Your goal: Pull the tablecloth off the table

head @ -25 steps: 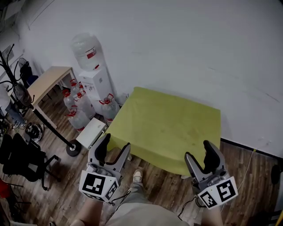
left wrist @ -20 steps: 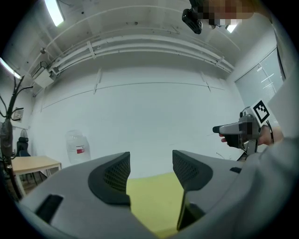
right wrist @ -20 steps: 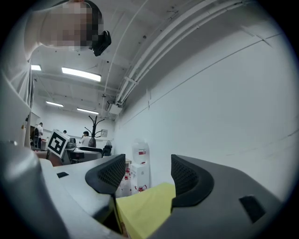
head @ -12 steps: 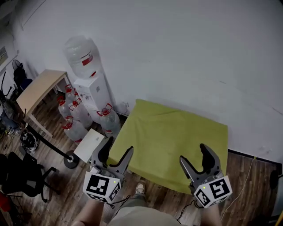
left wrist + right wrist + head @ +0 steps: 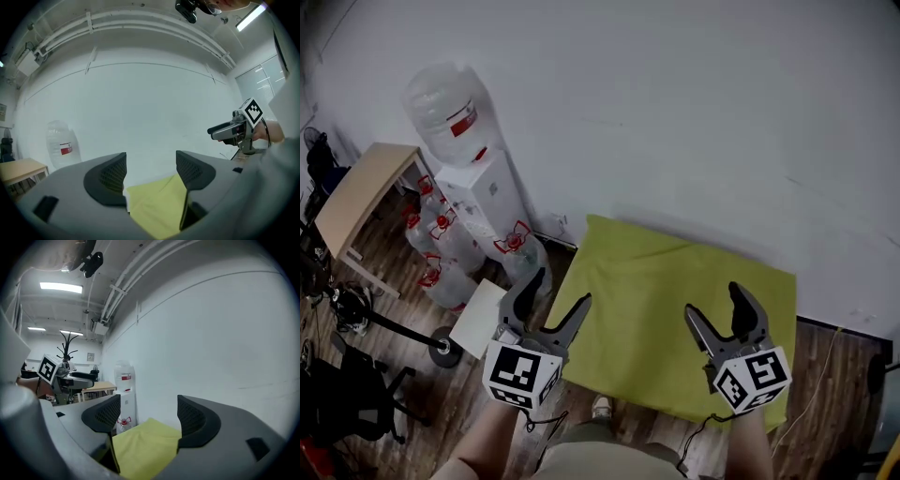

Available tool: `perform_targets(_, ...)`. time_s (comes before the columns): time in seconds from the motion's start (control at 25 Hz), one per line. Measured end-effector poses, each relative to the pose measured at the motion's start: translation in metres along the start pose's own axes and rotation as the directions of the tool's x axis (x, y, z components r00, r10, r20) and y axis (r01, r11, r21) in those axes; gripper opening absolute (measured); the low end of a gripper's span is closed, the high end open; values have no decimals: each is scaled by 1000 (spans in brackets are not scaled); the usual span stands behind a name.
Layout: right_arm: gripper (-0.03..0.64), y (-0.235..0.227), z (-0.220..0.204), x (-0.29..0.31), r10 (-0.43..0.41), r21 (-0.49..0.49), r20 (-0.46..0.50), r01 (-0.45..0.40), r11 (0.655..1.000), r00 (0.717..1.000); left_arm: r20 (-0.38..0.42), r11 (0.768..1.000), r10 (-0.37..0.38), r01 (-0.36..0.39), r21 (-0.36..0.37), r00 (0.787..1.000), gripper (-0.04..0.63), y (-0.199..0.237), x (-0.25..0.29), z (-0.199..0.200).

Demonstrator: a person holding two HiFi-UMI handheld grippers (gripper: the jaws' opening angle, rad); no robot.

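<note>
- The yellow-green tablecloth [image 5: 675,281] lies flat over the whole top of a small square table, hiding it. The far edge sits close to the white wall [image 5: 675,112]; the near edge hangs down twd the person. Not yet pulled at all, I'd say.
- The left gripper [image 5: 560,289] is held out level by the table's near-left corner, the right gripper [image 5: 714,302] over the near edge twd the near-right corner. Both are above the cloth, not touching it.
- Both sets of jaws have just been opening & now stand wide apart. Nothing is between the pads; only cloth shows past them, lower down & further off.
- Why so: prob. one gripper per near corner, so the pull comes even on both sides & the cloth slides off straight, not bunched to one side. Jaws spread early so each can drop over the hanging hem w/o fumbling.
- The wall behind means the cloth can only come off twd the person, hence the stance at the near edge.
- Next needs: lower both to the hem at the near edge, close on a fold of fabric, then draw back. Thin limp cloth, so it may slip from the pads if too little is pinched.
- A white water dispenser [image 5: 478,192] w/ a clear bottle on top stands near the table's far-left corner on the wooden floor [image 5: 403,412]. Nothing sits on the cloth, so no stuff to drag off.
</note>
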State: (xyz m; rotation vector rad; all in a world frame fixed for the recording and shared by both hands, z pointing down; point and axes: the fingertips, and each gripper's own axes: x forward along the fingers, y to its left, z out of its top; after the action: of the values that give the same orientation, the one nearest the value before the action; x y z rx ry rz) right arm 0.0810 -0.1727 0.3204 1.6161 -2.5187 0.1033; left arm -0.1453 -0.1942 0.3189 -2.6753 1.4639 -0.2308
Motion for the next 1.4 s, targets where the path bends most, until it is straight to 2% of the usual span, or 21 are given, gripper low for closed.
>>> perform_targets(0.12, 376, -17, -11, 37, -31, 17, -35, 32, 999, 999, -9, 1000, -20, 20, -17, 1000, 334, 20, 30, -12)
perform_targets(0.4, 376, -52, -47, 109, -61, 3, -144, 62, 998, 988, -78, 998, 2, -6, -59, 997, 350, 59, 94, -58)
perform_targets(0.68, 379, -75, -95, 170, -33, 36, -212, 42, 998, 977, -179, 991, -31, 6, -136, 983, 350, 61, 149, -117)
perform_targets(0.92, 382, -98, -150, 215, -29, 35, -298, 41, 999, 954, -245, 983, -54, 8, -182, 968, 350, 53, 194, -168)
perform_targets(1.04, 383, -108, -181, 236, -25, 36, -342, 40, 999, 939, -306, 981, -70, 9, -196, 949, 350, 52, 213, -203)
perform_targets(1.16, 386, -111, -213, 255, -13, 55, -382, 37, 998, 924, -389, 978, -116, 37, -205, 914, 350, 45, 225, -242)
perform_targets(1.4, 408, -119, -265, 282, -14, 47, -452, 39, 998, 892, -470, 968, -158, 42, -248, 869, 350, 37, 246, -297)
